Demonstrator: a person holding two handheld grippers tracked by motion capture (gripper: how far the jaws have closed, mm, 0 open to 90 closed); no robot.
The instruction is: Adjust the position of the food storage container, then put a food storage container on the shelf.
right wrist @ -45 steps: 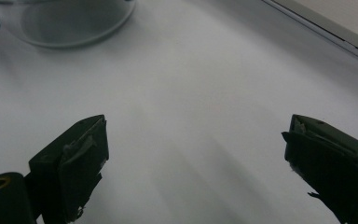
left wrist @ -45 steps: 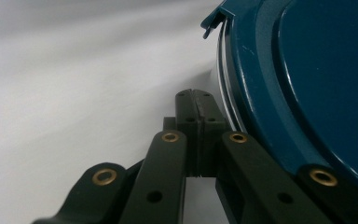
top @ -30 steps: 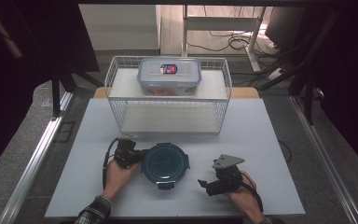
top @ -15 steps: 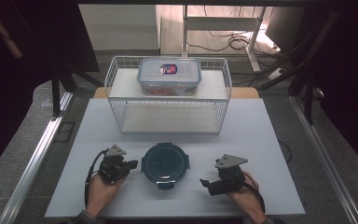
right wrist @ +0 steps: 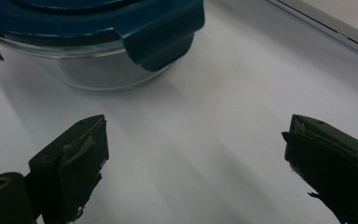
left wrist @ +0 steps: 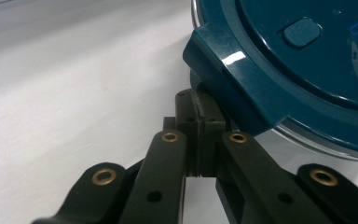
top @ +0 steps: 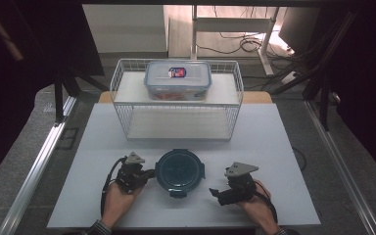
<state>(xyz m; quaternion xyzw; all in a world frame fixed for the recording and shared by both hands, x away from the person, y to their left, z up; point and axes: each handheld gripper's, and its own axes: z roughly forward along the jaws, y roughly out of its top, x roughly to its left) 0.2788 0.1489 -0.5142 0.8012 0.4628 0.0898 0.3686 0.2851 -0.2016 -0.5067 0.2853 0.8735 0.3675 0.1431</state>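
So I'm at the white table (top: 274, 147), which is the biggest thing here, and toward the far side of it there's a white wire rack (top: 176, 100) with a clear plastic box (top: 178, 79) on its upper shelf, lid clipped on, something orange-ish inside that I can't really make out. Closer to me, right between my two hands, is the round glass bowl (top: 179, 171) with the dark teal snap-on lid (left wrist: 307, 60), standing flat on the table. From my right gripper view you can see the clear glass wall (right wrist: 102, 70) under the lid and one of the lid's clip tabs (right wrist: 163, 39) folded down over the side. My left claw (top: 149, 173) is on the bowl's left side, jaws pressed completely together with nothing between them, and the tips are tucked just under one of the lid's clip tabs (left wrist: 228, 79), right up against it; can't tell for sure if they're actually touching. My right claw (top: 215, 192) is off to the bowl's right and a bit nearer to me, jaws spread wide with only bare table between them, pointing toward the bowl but apart from it. Both hands are low over the table, cables trailing back.
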